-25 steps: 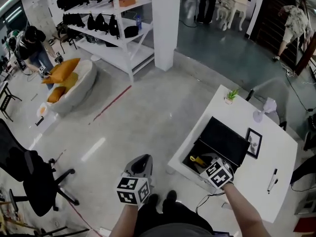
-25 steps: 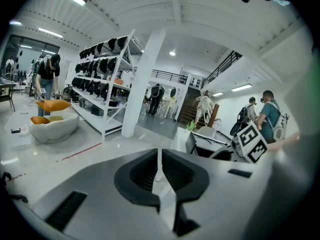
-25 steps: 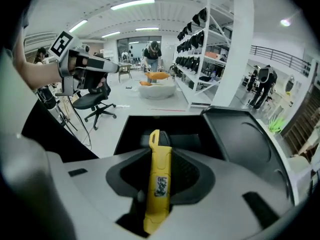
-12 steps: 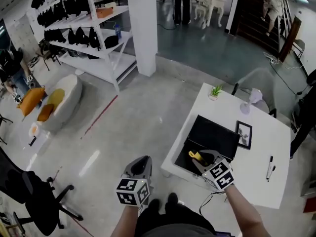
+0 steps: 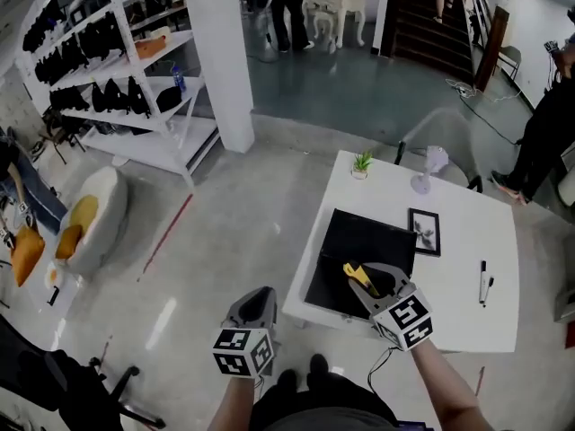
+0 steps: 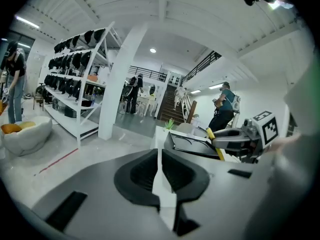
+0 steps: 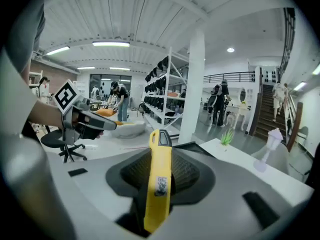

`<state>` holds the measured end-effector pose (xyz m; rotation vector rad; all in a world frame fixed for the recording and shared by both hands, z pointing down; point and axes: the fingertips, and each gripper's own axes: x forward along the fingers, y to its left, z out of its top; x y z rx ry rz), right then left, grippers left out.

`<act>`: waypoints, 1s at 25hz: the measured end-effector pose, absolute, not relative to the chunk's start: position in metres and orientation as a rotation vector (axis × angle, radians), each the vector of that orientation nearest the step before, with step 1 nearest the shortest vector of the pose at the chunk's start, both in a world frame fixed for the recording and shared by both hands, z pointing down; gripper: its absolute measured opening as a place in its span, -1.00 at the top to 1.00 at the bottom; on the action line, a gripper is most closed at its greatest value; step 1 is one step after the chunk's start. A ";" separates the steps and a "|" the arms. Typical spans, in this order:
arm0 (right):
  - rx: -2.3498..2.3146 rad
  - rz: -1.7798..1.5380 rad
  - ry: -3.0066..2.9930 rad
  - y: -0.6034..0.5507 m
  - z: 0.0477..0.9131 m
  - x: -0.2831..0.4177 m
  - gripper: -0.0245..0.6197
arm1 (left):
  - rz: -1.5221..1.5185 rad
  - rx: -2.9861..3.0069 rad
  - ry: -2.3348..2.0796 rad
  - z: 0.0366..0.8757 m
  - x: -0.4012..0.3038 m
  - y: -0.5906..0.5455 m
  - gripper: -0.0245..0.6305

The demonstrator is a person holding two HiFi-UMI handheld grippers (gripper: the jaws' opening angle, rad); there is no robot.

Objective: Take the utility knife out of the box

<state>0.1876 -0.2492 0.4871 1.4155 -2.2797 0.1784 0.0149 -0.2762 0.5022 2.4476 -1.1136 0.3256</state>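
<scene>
My right tongs [image 5: 370, 281] clamp the yellow utility knife [image 5: 358, 277] lengthwise, tip toward 11 o'clock, over the black box [image 5: 355, 241], apparently to clear its rim; left tongs [image 5: 257, 302], together and empty, wait at 8 o'clock

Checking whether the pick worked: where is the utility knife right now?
On the right of the head view, the yellow utility knife is clamped in the right hand-held gripper, held over the black box on the white table.
</scene>
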 end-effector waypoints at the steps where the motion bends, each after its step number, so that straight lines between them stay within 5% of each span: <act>1: 1.447 0.181 -2.285 -0.247 0.482 0.192 0.55 | 0.328 2.456 -1.101 0.502 0.019 -0.275 0.85; 25: 2.081 0.128 -2.224 -0.173 0.397 0.259 0.55 | 0.386 2.609 -0.830 0.493 0.092 -0.253 0.85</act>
